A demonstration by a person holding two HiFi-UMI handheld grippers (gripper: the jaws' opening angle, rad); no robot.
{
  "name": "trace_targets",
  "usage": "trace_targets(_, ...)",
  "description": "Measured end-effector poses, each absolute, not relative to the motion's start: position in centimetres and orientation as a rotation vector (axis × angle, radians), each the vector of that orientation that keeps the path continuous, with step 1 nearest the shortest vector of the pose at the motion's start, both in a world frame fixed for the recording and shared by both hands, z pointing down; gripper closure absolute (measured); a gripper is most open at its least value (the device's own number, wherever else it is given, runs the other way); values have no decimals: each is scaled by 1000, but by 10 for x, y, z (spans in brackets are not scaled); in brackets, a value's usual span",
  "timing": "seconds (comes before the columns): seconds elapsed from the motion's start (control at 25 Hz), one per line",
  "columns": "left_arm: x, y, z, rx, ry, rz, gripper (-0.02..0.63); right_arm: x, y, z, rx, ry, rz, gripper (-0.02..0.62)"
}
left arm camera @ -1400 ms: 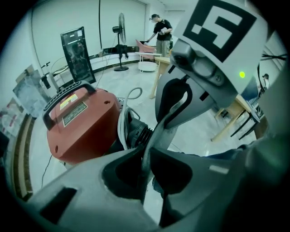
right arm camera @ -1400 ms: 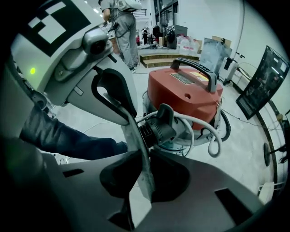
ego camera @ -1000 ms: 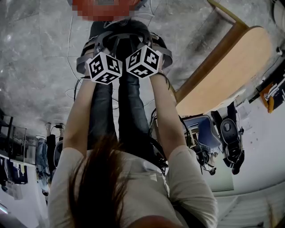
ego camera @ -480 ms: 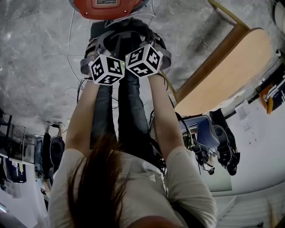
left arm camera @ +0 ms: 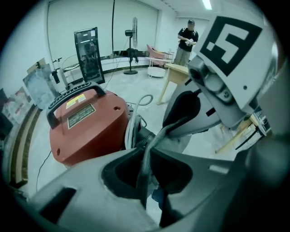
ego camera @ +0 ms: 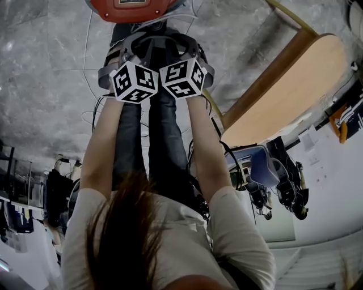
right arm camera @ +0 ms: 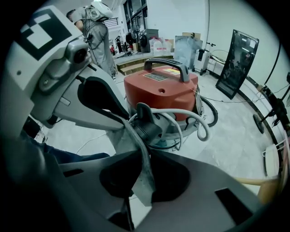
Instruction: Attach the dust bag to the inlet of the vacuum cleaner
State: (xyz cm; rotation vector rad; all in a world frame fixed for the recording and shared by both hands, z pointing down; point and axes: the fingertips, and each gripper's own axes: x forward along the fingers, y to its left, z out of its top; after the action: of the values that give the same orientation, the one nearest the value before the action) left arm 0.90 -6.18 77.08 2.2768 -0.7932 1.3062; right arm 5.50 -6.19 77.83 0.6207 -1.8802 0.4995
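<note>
Marker cubes [ego camera: 134,82], vacuum cleaner [ego camera: 105,8] shifted up-frame; left gripper [left arm camera: 146,181], right gripper [right arm camera: 138,181] pinching dust bag [right arm camera: 115,136], grip hidden from head view

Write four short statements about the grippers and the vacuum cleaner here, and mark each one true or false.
1. The left gripper is shut on the grey dust bag. True.
2. The right gripper is open and empty. False: it also pinches the dust bag.
3. The vacuum cleaner is blue. False: it is red.
4. A black handle sits on top of the vacuum cleaner. True.
</note>
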Motion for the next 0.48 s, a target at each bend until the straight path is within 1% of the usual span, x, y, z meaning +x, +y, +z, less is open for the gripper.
trace_targets(0.24, 5, -53, 766, 2259, -934, 1211, 535, 51, -71, 778, 525, -1864, 420, 529)
trace_targets(0.36, 6, -56, 768, 2262, -898, 1237, 535, 51, -67, 776, 535, -1882, 421, 534)
trace_targets(0.48, 8, -63, 771, 2287, -826, 1280, 520, 55, -60, 775, 614, -1915, 478, 535)
